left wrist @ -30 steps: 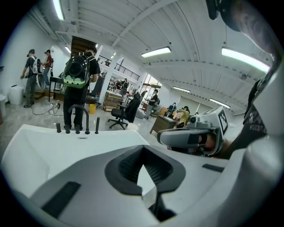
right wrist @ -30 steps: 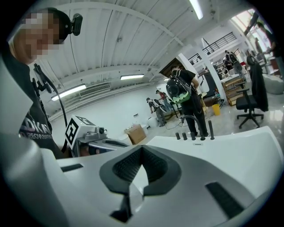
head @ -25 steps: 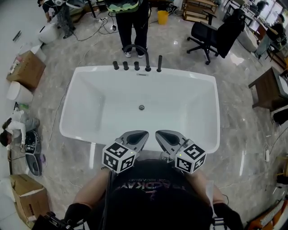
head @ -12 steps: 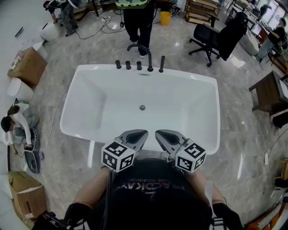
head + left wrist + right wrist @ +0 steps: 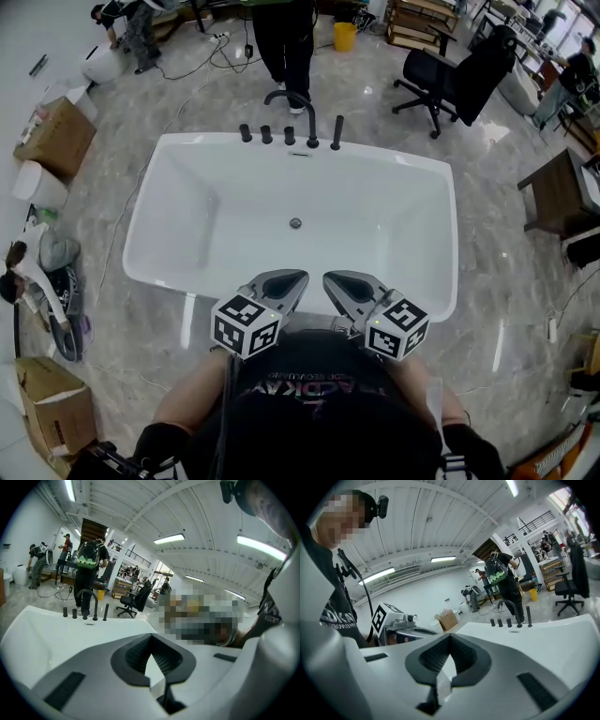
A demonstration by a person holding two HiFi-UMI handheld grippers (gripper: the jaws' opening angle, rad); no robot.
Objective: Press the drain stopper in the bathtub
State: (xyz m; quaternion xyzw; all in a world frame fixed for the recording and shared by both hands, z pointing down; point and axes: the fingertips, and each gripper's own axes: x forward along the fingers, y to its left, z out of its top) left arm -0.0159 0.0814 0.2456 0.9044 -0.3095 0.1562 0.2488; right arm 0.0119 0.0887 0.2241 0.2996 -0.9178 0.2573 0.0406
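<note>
The white bathtub (image 5: 150, 202) lies below me, with the small round drain stopper (image 5: 295, 223) at the middle of its floor. Black faucet fittings (image 5: 289, 131) stand on the far rim. Side by side over the near rim, close to my chest, are my left gripper (image 5: 284, 285) and right gripper (image 5: 348, 285), well short of the stopper. Both are shut with nothing held. In the left gripper view the left gripper (image 5: 151, 637) points across the tub (image 5: 42, 634) toward the faucet (image 5: 87, 603). The right gripper (image 5: 450, 636) faces the same fittings (image 5: 510, 613).
A person (image 5: 281, 37) stands just beyond the faucet end. A black office chair (image 5: 450, 70) is at the back right and a wooden table (image 5: 561, 187) at the right. Cardboard boxes (image 5: 58, 136) and a crouching person (image 5: 36, 272) are on the left floor.
Both grippers stay where they were. The person beyond the faucet has stepped farther away, and the person on the left floor has shifted.
</note>
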